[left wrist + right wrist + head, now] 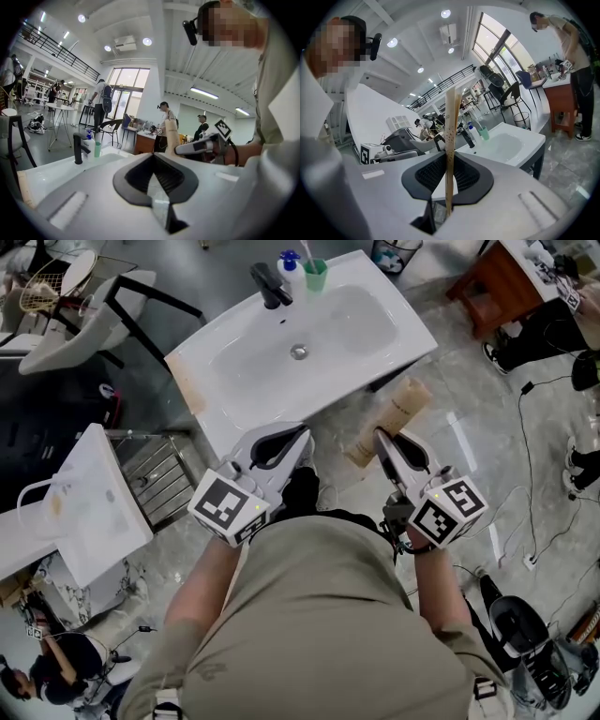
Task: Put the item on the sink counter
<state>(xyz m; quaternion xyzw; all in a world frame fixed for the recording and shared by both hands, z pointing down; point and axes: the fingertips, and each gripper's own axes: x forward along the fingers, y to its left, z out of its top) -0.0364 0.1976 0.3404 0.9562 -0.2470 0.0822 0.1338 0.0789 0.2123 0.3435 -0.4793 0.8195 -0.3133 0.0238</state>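
Observation:
My right gripper (382, 439) is shut on a flat tan item (392, 416) with a narrowed top, holding it by its lower end. The item points toward the near right corner of the white sink counter (202, 367). In the right gripper view the item (451, 140) shows edge-on as a thin speckled strip clamped between the pads, standing up from my right gripper (449, 161). My left gripper (296, 437) hovers over the counter's near edge, shut, with nothing in it. The left gripper view shows my left gripper (155, 161) and the tan item (171, 136) beyond it.
On the counter's far side stand a black faucet (270, 285), a pump bottle (291, 265) and a green cup (315, 275). A second white basin (94, 507) and a metal rack (161, 474) are at the left. A brown table (497, 282) and floor cables (530, 456) lie to the right.

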